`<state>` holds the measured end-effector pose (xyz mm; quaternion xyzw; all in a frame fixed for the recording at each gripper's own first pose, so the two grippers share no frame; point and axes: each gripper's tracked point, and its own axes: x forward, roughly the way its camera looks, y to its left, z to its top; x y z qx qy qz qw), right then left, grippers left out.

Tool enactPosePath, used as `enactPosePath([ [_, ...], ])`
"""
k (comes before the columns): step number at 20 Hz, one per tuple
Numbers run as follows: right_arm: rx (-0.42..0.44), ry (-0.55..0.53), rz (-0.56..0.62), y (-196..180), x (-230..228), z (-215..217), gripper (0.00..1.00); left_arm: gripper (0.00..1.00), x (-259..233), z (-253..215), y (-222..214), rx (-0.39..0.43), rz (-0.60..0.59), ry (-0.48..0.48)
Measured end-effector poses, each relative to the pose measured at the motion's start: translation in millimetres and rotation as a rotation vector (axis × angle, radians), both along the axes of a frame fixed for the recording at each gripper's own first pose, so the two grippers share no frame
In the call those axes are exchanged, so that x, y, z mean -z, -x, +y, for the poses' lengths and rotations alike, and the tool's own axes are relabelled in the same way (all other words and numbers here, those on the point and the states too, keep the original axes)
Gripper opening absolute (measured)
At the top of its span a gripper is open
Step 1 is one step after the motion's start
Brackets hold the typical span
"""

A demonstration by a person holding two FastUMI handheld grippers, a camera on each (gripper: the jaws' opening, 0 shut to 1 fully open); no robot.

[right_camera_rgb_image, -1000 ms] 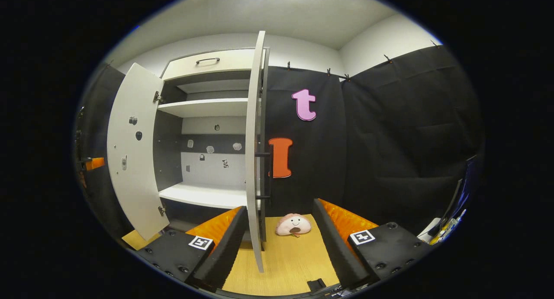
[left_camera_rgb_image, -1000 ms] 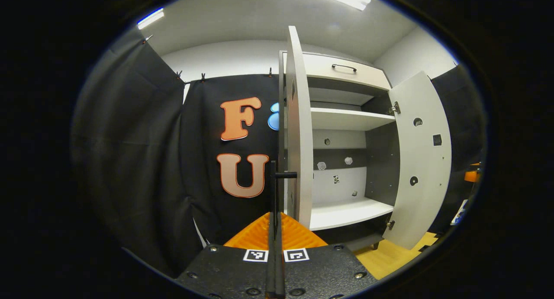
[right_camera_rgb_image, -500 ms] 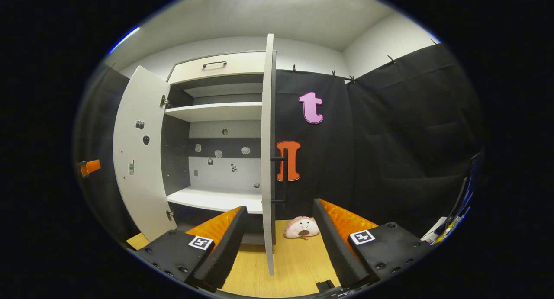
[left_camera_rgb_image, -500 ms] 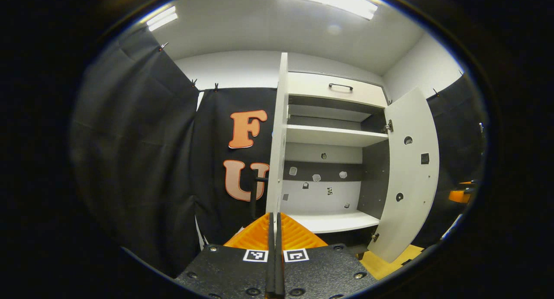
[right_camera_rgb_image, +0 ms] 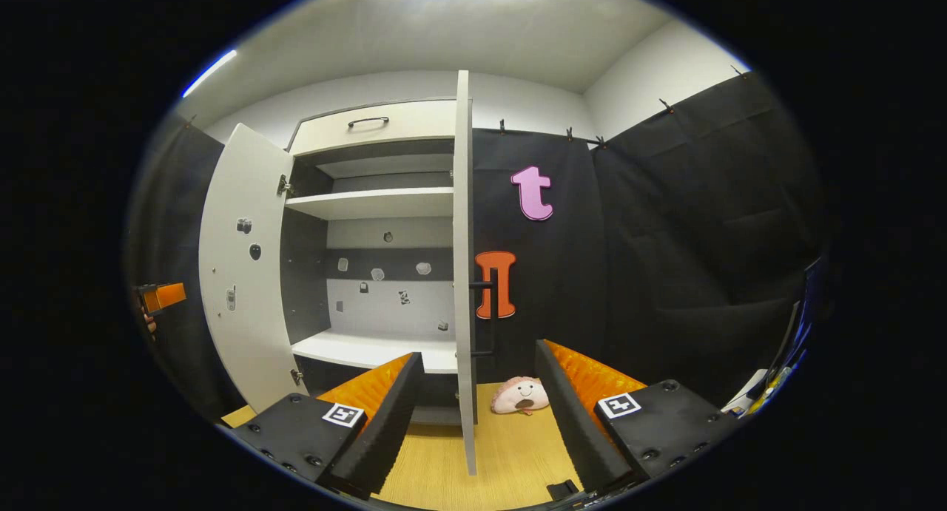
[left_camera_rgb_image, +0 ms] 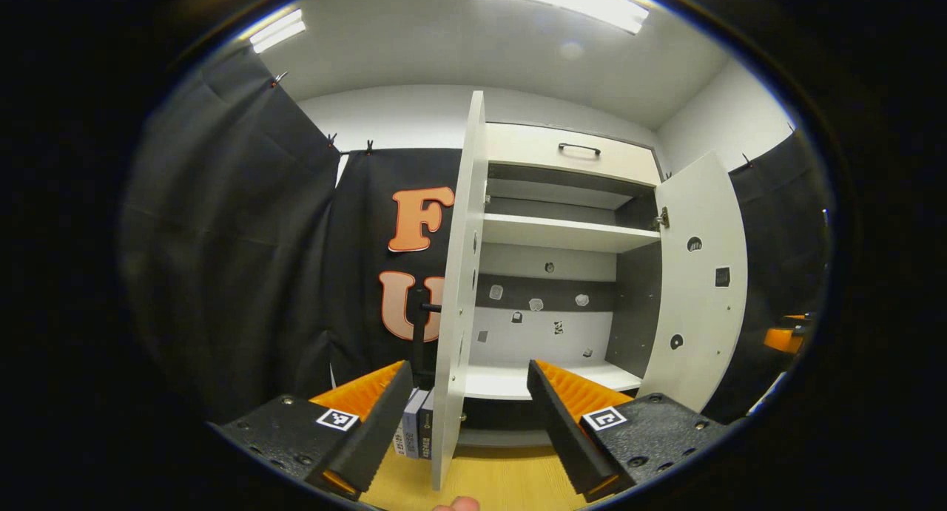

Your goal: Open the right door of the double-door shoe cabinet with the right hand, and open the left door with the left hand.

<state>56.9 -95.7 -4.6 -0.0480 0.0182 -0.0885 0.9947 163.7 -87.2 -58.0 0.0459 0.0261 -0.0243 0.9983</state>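
In the left gripper view, the left gripper (left_camera_rgb_image: 466, 415) has its fingers spread apart around the edge of the swung-out left door (left_camera_rgb_image: 455, 304), gripping nothing. In the right gripper view, the right gripper (right_camera_rgb_image: 477, 407) likewise gapes, with the open right door (right_camera_rgb_image: 464, 274) edge-on between its fingers.

Left gripper (left_camera_rgb_image: 467, 422) at 6 o'clock, fingers spread wide, touching nothing. Left door (left_camera_rgb_image: 457, 296) swung out edge-on between them, black handle (left_camera_rgb_image: 420, 333) on its 9 o'clock face. Right door (left_camera_rgb_image: 695, 282) open at 3 o'clock. White shelves (left_camera_rgb_image: 566, 234) bare inside shoe cabinet (left_camera_rgb_image: 570, 152). Books (left_camera_rgb_image: 416, 433) upright beside door foot.
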Motion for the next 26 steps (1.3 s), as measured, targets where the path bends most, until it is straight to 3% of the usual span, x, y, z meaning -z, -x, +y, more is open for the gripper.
enactPosePath([
  [9,-0.006,-0.004,0.015,0.8,5.5,2.8,0.92,0.95,2.6,5.2,1.4,-0.005,0.006,-0.038],
  [10,-0.006,-0.006,0.016,1.2,6.3,2.8,0.99,0.97,2.6,4.3,0.8,-0.001,0.004,-0.037],
  [11,-0.005,-0.008,0.017,0.4,6.0,2.7,0.92,0.97,1.7,3.5,0.6,0.003,0.001,-0.035],
  [26,-0.018,-0.008,0.017,5.9,8.1,4.6,0.92,0.94,-4.4,1.1,-0.5,0.016,-0.021,-0.056],
])
